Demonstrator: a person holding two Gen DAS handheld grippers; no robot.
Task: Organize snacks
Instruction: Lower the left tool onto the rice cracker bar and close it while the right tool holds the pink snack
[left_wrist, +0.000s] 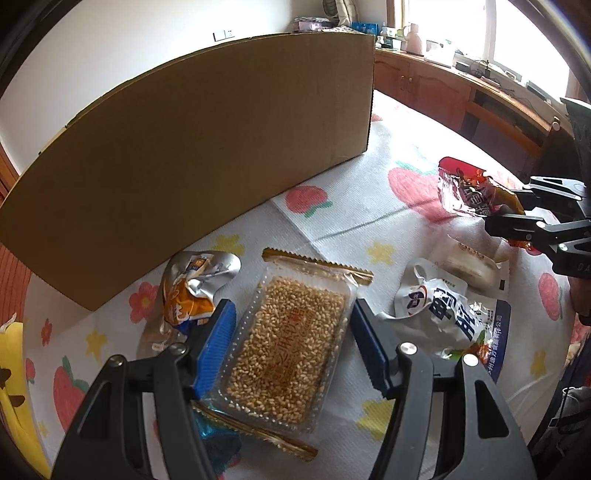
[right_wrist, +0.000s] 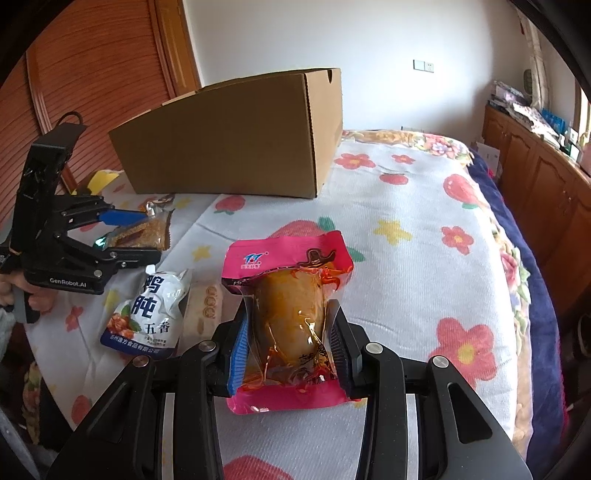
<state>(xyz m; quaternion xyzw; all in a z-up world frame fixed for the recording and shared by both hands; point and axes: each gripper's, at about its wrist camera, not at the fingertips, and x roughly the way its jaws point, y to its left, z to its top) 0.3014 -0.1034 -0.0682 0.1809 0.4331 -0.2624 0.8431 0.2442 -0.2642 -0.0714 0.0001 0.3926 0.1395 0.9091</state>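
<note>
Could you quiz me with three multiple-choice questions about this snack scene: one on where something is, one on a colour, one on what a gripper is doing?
1. Where does the cardboard box stand?
A. on the flowered cloth
B. on the floor
C. on a chair

2. What colour borders the packet in the right gripper?
A. green
B. pink
C. white

3. How do the right gripper's jaws stand?
A. wide open, empty
B. shut on the packet
C. shut on nothing

1 A: the box rests on the cloth.
2 B: its edges are pink.
3 B: both jaws press the packet's sides.
</note>
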